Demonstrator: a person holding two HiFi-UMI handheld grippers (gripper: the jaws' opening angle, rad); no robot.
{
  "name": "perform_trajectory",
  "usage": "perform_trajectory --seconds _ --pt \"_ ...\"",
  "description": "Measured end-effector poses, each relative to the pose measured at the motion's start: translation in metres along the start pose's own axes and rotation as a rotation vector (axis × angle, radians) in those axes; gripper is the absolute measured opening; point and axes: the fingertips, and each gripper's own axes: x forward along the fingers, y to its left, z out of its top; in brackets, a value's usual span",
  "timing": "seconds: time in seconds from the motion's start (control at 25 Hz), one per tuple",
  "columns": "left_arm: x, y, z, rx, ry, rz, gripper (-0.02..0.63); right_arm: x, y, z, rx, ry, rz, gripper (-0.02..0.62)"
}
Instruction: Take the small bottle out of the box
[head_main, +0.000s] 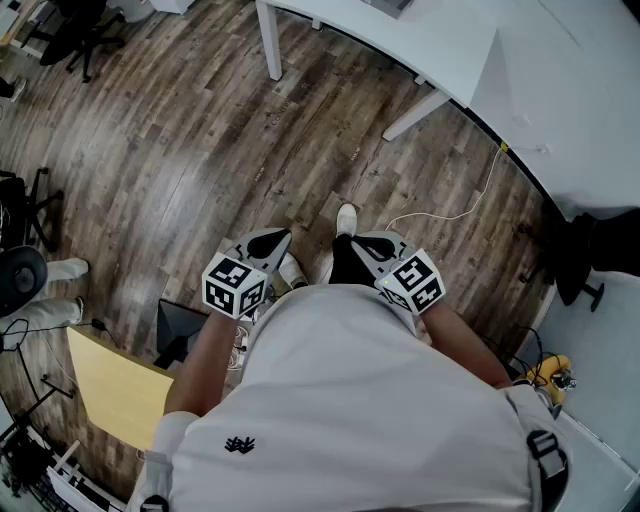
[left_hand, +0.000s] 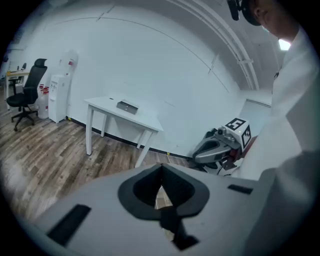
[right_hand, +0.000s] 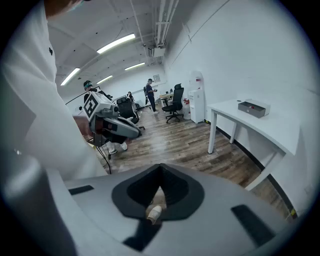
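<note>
No small bottle shows in any view. A flat grey box (left_hand: 127, 106) (right_hand: 253, 108) lies on a white table (head_main: 400, 45) some way ahead of me. Both grippers are held close to the person's body, above the wood floor. My left gripper (head_main: 268, 243) (left_hand: 161, 167) has its jaws together with nothing between them. My right gripper (head_main: 372, 245) (right_hand: 160, 167) also has its tips meeting; a small pale thing shows through the gap below them, and I cannot tell what it is. Each gripper view shows the other gripper off to the side: the right gripper (left_hand: 217, 150), the left gripper (right_hand: 112, 125).
A white cable (head_main: 450, 212) trails over the floor near the table leg (head_main: 415, 113). A yellow board (head_main: 115, 385) and a dark box (head_main: 180, 330) stand at the lower left. A black office chair (left_hand: 26, 92) and a water dispenser (left_hand: 60, 97) stand by the wall. People stand far back (right_hand: 150, 92).
</note>
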Motion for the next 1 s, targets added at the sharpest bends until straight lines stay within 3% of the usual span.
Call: perform_trajectory --seconds 0.24,0.68,1.0 --pt "0.041 -0.017 0.037 0.022 0.004 -0.022 0.006 -0.016 -0.043 0.025 -0.023 -0.06 -0.016 0.006" --pt "0.14 -0.021 0.14 0.129 0.023 0.004 0.006 -0.053 -0.178 0.038 0.011 -0.141 -0.064 0.009" --pt "0.18 -0.013 0.18 0.112 0.027 0.004 0.007 -0.048 -0.227 0.041 0.066 -0.14 -0.022 0.011"
